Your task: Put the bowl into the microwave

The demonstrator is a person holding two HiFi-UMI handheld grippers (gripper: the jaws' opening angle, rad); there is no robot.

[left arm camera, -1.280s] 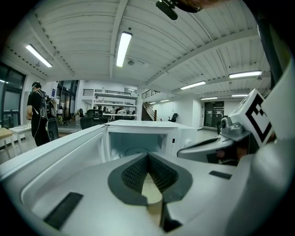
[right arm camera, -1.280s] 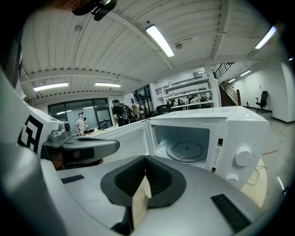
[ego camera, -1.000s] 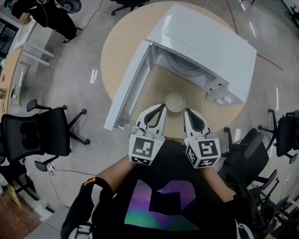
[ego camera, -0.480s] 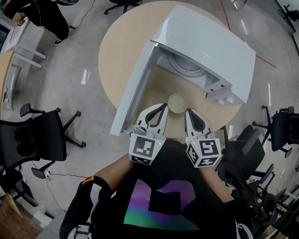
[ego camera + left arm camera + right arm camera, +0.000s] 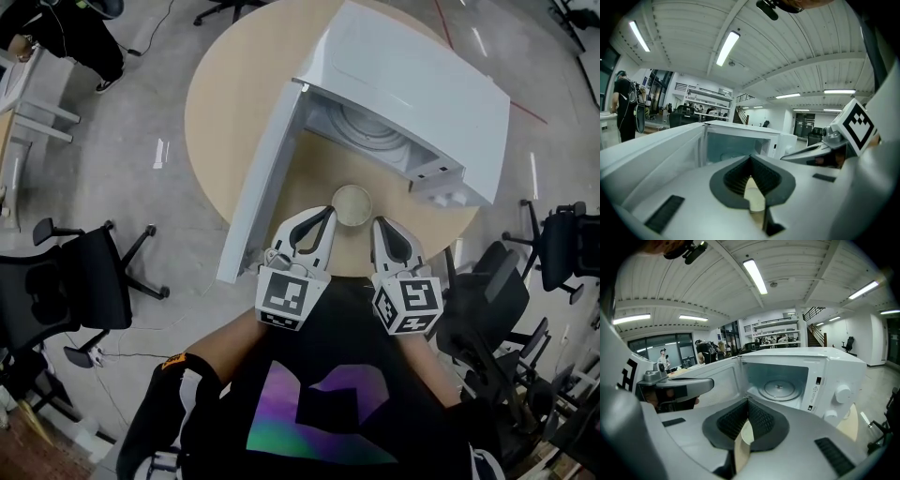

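Note:
A small pale bowl [image 5: 352, 204] sits on the round wooden table [image 5: 234, 112], just in front of the white microwave [image 5: 422, 94]. The microwave's door [image 5: 267, 178] stands wide open, and the glass turntable [image 5: 778, 389] shows inside the cavity. My left gripper [image 5: 326, 217] is shut and empty, with its tip just left of the bowl. My right gripper [image 5: 379, 225] is also shut and empty, just right of the bowl. Through the slit of the right gripper's jaws a pale sliver [image 5: 746, 432] shows, probably the bowl. The left gripper view looks past its own shut jaws at the microwave [image 5: 740, 145].
Black office chairs stand on the floor at the left [image 5: 70, 286] and at the right [image 5: 562, 244]. A person in dark clothes [image 5: 66, 33] stands by a desk at the far left. The table's near edge lies right under both grippers.
Both grippers stay shut beside the bowl. The head view has shifted a little, so the table and microwave sit slightly further left and up in the picture.

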